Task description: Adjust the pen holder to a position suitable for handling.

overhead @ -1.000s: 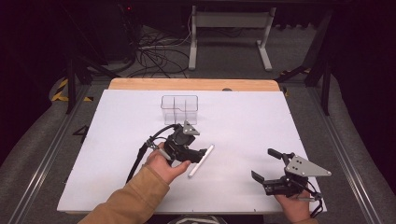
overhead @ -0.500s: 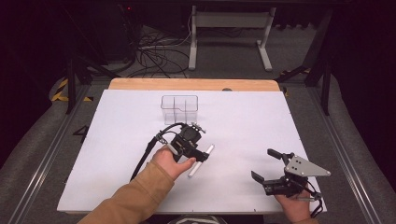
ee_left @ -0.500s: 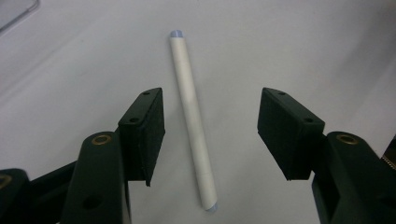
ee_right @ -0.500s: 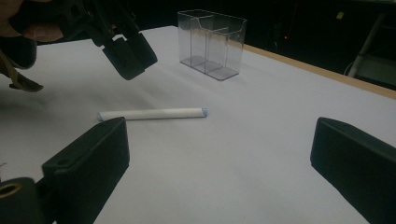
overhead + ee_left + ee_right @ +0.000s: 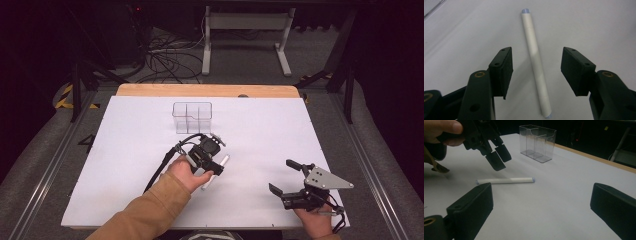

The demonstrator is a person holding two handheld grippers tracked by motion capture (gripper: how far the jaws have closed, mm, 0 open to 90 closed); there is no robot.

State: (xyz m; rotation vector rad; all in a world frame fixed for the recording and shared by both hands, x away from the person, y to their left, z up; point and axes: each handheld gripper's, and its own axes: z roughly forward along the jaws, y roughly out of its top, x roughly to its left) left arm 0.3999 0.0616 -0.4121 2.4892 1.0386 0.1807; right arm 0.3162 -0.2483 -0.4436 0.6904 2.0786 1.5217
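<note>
The left gripper hangs just above a white tube, jaws parted and just now narrowing, the tube lying flat on the white table between them, untouched. The right gripper rests wide open, well apart. A clear divided box stands beyond.

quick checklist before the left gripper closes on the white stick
1. Left gripper straddles the white stick, pads either side: ok.
2. Jaws have just been closing, pads not yet touching the stick: ok.
3. Left gripper low enough to grip; in the right gripper view it hangs above the stick: not ok.
4. Stick lies flat on the white table, free of other things: ok.
5. Clear divided box upright, apart from the stick: ok.
6. Right gripper open, off to the side: ok.
</note>
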